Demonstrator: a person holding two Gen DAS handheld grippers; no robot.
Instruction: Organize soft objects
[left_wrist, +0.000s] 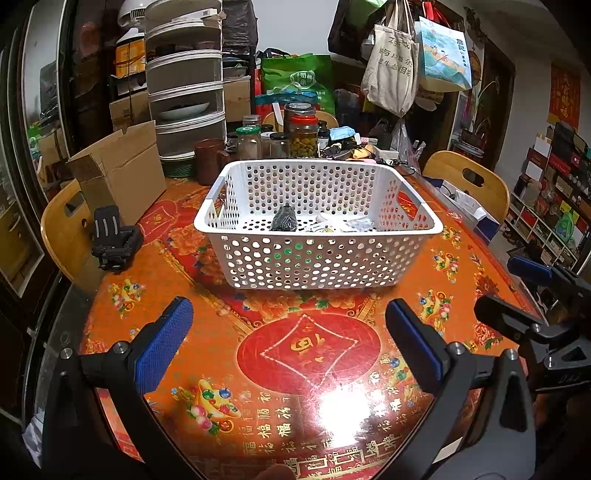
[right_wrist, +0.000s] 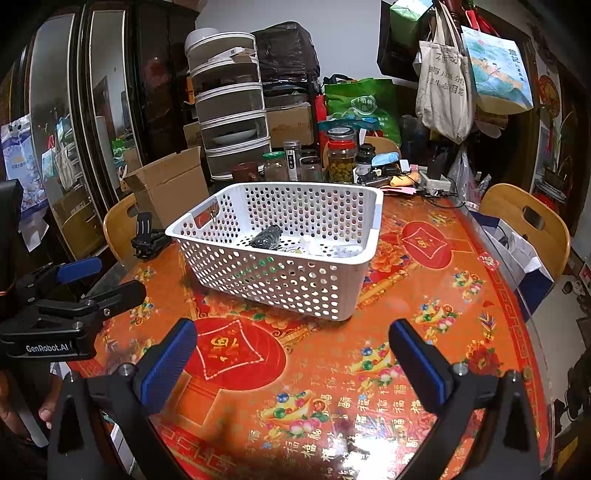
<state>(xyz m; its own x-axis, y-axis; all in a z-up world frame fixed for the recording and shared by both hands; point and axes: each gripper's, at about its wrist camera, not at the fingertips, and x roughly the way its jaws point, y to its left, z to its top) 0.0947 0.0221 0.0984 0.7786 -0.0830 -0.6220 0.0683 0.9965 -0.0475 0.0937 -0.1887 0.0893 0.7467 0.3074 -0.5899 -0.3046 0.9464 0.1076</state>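
Note:
A white perforated basket (left_wrist: 317, 258) stands on the red and orange table; it also shows in the right wrist view (right_wrist: 280, 280). Inside lie a dark rolled soft item (left_wrist: 283, 218) (right_wrist: 265, 237) and some white and grey soft items (left_wrist: 341, 225) (right_wrist: 325, 249). My left gripper (left_wrist: 288, 332) is open and empty over the table in front of the basket. My right gripper (right_wrist: 291, 350) is open and empty, also short of the basket. The right gripper shows at the right edge of the left wrist view (left_wrist: 517, 295), and the left gripper at the left edge of the right wrist view (right_wrist: 96, 277).
A black clamp-like holder (left_wrist: 114, 240) lies at the table's left edge by a cardboard box (left_wrist: 122, 173). Jars (left_wrist: 303, 136), a brown mug (left_wrist: 208, 160) and clutter stand behind the basket. Wooden chairs (left_wrist: 469, 181) stand at both sides.

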